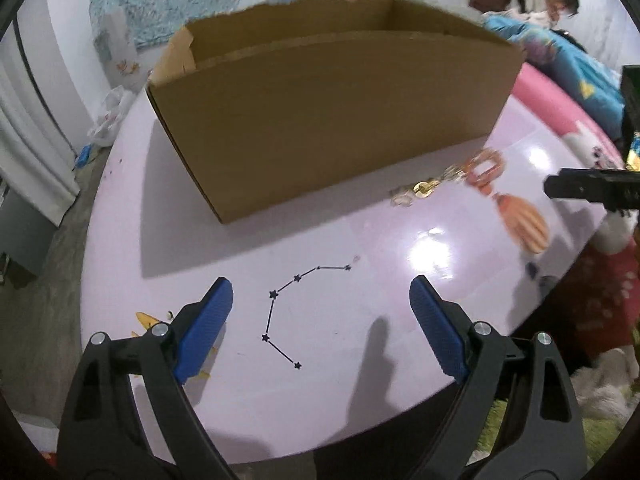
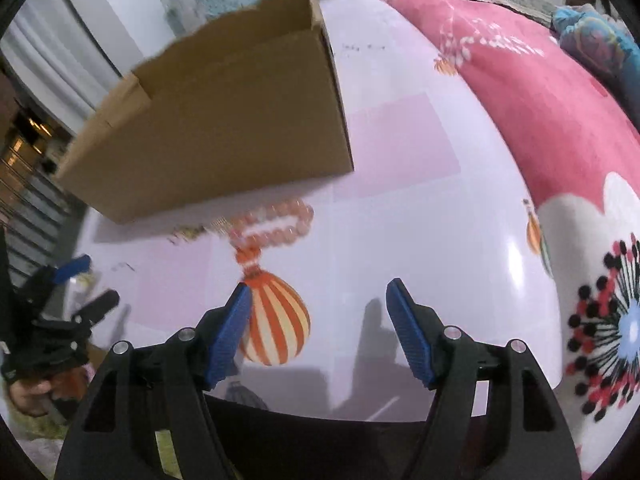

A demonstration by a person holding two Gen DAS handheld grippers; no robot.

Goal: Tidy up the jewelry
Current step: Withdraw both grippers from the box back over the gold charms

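the peach-pink beaded bracelet (image 2: 276, 224) lies in a loop on the glossy pale lilac worktop (image 2: 420, 240), just in front of the open brown cardboard box (image 2: 224, 120), near the box's right corner. to its left a few small gold-coloured pieces (image 1: 420, 190) lie in a loose cluster, too blurred to name. the orange-and-white striped balloon (image 2: 276, 320) below the beads looks like a print on the worktop surface, not a thing to lift.

the right tongs (image 2: 318, 294) are open and empty, jaws spread wide above the worktop with the bracelet ahead and slightly left of their centre line. the left tongs (image 1: 322, 292) are likewise open, holding nothing, over the printed black star constellation (image 1: 288, 312), well apart from the jewelry.

the step in hand appears to be the right tongs' approach to the bracelet. to do it well, bring the gap over one side of the loop, not the whole ring, and come down low so the blue pads (image 2: 232, 332) straddle a single run of beads. close slowly: round beads on a slick surface will probably skid. lift straight, then clear the box wall before letting go inside.
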